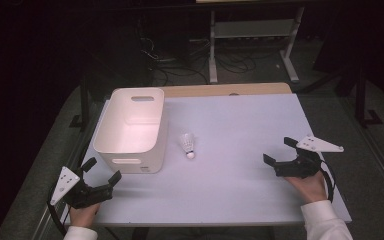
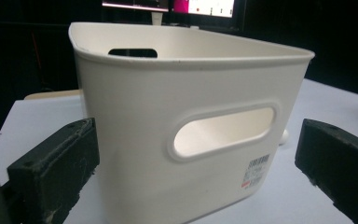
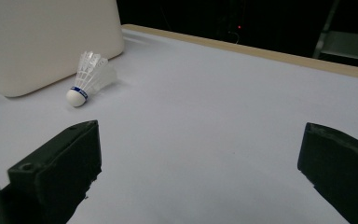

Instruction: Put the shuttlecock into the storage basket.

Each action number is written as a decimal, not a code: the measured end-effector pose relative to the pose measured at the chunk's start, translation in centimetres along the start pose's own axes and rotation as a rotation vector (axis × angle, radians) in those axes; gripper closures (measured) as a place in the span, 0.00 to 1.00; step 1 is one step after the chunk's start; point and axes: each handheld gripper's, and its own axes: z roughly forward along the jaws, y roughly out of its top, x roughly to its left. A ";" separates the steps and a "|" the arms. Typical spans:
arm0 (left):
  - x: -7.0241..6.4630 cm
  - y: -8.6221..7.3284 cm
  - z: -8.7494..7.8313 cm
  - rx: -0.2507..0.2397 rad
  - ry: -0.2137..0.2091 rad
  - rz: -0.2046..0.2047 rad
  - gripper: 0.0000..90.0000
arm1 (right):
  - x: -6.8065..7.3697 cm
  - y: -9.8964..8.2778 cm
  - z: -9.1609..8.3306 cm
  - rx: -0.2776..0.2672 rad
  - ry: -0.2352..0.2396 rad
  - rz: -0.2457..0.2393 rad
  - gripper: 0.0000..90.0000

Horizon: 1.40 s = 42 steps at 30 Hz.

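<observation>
1. One left gripper (image 1: 101,177), jaws spread and empty, sits just in front of the white bin (image 1: 130,131).
2. Shuttlecock (image 1: 188,144) lies just right of the bin, untouched; nothing seems done yet.
3. Right gripper (image 1: 278,151), jaws spread and empty, waits well right of the bin.

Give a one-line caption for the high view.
Open left gripper faces white bin; open right gripper faces shuttlecock.

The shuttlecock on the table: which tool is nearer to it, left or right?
Right, narrowly. The right tool is out to the right of the shuttlecock; the left tool sits at the near-left, before the white bin.
</observation>
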 end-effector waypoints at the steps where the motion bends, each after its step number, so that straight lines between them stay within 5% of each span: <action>1: 0.0 0.0 0.0 0.000 0.000 0.000 0.00 | 0.0 0.0 0.0 0.000 0.000 0.000 0.00; 14: 0.0 -0.1 0.0 -0.003 0.002 -0.001 0.00 | 0.7 0.3 0.5 0.056 0.009 0.029 0.00; 18: 0.1 -0.1 0.0 0.002 0.003 0.000 0.00 | 1.0 0.4 1.1 0.099 0.010 0.008 0.00; 42: -0.3 -0.1 0.2 0.000 -0.003 -0.005 0.00 | 2.1 2.9 2.0 0.129 0.046 -0.053 0.00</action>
